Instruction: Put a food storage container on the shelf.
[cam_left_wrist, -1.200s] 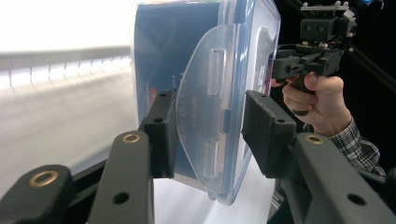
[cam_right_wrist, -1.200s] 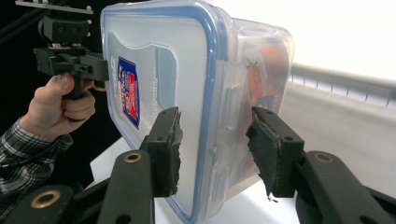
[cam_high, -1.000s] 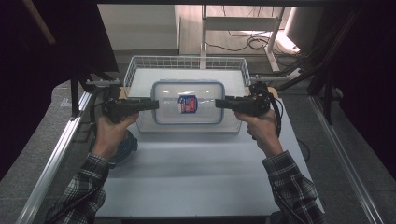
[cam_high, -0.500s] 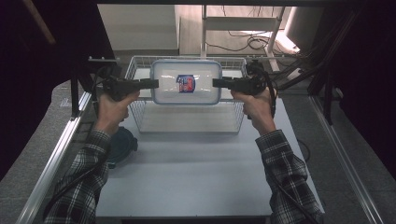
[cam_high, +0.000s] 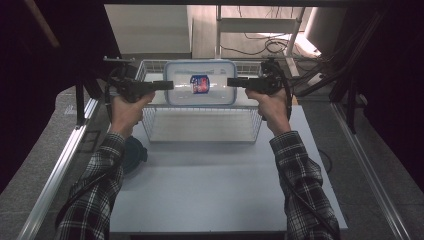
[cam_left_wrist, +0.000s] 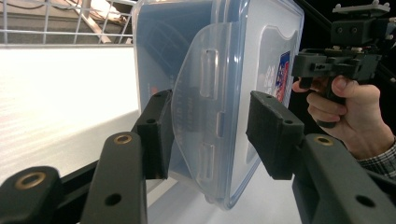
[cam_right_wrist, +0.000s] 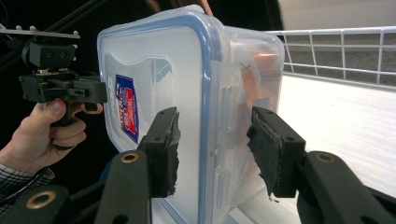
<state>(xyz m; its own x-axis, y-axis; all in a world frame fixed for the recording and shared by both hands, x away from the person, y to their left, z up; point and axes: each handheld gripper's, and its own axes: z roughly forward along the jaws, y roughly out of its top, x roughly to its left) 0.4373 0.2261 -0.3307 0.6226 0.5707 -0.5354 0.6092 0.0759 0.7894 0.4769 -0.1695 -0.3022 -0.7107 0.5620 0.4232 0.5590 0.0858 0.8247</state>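
A white table (cam_high: 210, 195) is seen from the high view, bearing a white wire basket (cam_high: 200, 131) at its far side. A clear plastic food container (cam_high: 201, 89) with a blue-rimmed lid and a red-and-blue label (cam_high: 199, 83) is held in the air above the basket, level, between the two grippers. The left gripper (cam_high: 167, 85) is applied to the container's left end and the right gripper (cam_high: 232, 82) to its right end. In the left gripper view, the jaws are set either side of the container's side latch flap (cam_left_wrist: 205, 112), one pad against it; whether the other pad touches cannot be told for certain. In the right gripper view, the jaws straddle the lid edge and wall of the container (cam_right_wrist: 196, 107), apparently clamped. A dark round lid-like object (cam_high: 134, 154), only partly visible, lies on the table beside the left sleeve (cam_high: 95, 190).
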